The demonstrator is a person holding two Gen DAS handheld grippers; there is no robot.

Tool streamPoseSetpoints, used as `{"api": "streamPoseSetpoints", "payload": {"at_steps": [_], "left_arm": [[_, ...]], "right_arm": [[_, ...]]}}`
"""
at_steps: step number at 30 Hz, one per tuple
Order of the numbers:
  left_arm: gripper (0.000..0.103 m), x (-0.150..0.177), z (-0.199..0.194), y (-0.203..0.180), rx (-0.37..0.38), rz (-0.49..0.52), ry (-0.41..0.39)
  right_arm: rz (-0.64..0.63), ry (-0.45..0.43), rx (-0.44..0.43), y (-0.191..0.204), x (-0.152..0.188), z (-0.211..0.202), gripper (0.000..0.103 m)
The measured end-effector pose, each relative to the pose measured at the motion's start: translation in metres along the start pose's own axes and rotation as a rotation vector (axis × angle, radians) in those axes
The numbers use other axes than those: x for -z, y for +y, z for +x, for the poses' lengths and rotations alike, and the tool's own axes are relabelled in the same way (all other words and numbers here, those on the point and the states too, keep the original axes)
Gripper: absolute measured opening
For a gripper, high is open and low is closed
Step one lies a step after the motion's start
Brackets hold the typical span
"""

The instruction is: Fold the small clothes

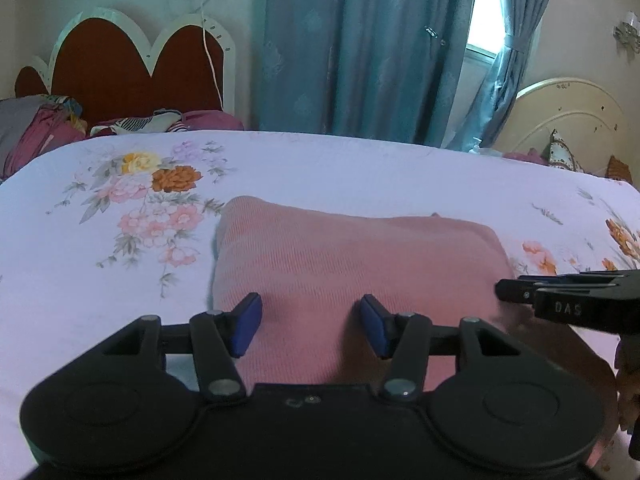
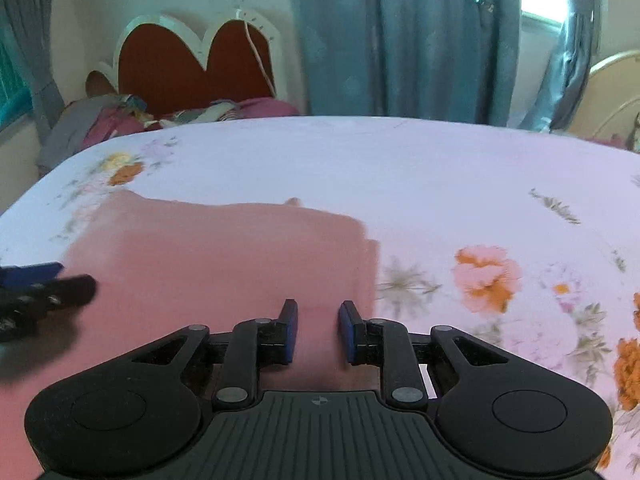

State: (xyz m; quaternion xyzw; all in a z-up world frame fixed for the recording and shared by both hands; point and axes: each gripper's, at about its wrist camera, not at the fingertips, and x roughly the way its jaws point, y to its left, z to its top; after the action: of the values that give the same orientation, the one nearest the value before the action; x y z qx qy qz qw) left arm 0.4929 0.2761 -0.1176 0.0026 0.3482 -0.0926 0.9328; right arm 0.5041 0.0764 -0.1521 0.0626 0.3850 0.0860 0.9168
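Note:
A pink ribbed garment [image 1: 352, 256] lies folded in a flat rectangle on the floral bedsheet [image 1: 328, 168]. It also shows in the right wrist view [image 2: 208, 264]. My left gripper [image 1: 311, 326] is open and empty, low over the garment's near edge. My right gripper [image 2: 318, 330] is open with a narrower gap, empty, over the garment's near right corner. The right gripper's black fingers [image 1: 560, 292] enter the left wrist view from the right. The left gripper's fingers [image 2: 44, 286] enter the right wrist view from the left.
The bedsheet [image 2: 460, 184] stretches far and to both sides. A red and white headboard [image 1: 132, 64] with pillows [image 1: 48, 128] stands at the far left. Blue curtains [image 1: 360, 48] hang behind the bed. A cream headboard [image 1: 576, 116] stands at the far right.

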Motion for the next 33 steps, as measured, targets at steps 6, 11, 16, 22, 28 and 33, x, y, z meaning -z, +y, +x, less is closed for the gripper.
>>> {"api": "streamPoseSetpoints", "payload": {"at_steps": [6,11,16,22,28,33], "left_arm": [[0.053,0.007,-0.033,-0.001,0.028,0.025,-0.021],[0.059,0.029,-0.062,-0.009,0.026,0.027,-0.007],[0.062,0.05,-0.072,-0.024,-0.017,0.081,0.003],[0.062,0.055,-0.077,-0.027,-0.034,0.055,0.034],[0.069,0.056,-0.079,-0.031,-0.065,0.017,0.057],[0.071,0.06,-0.077,-0.042,-0.102,-0.002,0.082]], "right_arm": [[0.0,-0.073,-0.078,-0.001,0.005,-0.054,0.023],[-0.085,-0.083,-0.104,0.015,0.036,-0.095,0.023],[-0.098,-0.01,-0.025,0.011,0.071,-0.088,0.023],[0.084,0.039,-0.064,-0.016,0.09,-0.072,0.023],[0.137,0.059,-0.108,-0.027,0.088,-0.069,0.023],[0.081,0.077,-0.102,-0.021,0.085,-0.069,0.023]]}}
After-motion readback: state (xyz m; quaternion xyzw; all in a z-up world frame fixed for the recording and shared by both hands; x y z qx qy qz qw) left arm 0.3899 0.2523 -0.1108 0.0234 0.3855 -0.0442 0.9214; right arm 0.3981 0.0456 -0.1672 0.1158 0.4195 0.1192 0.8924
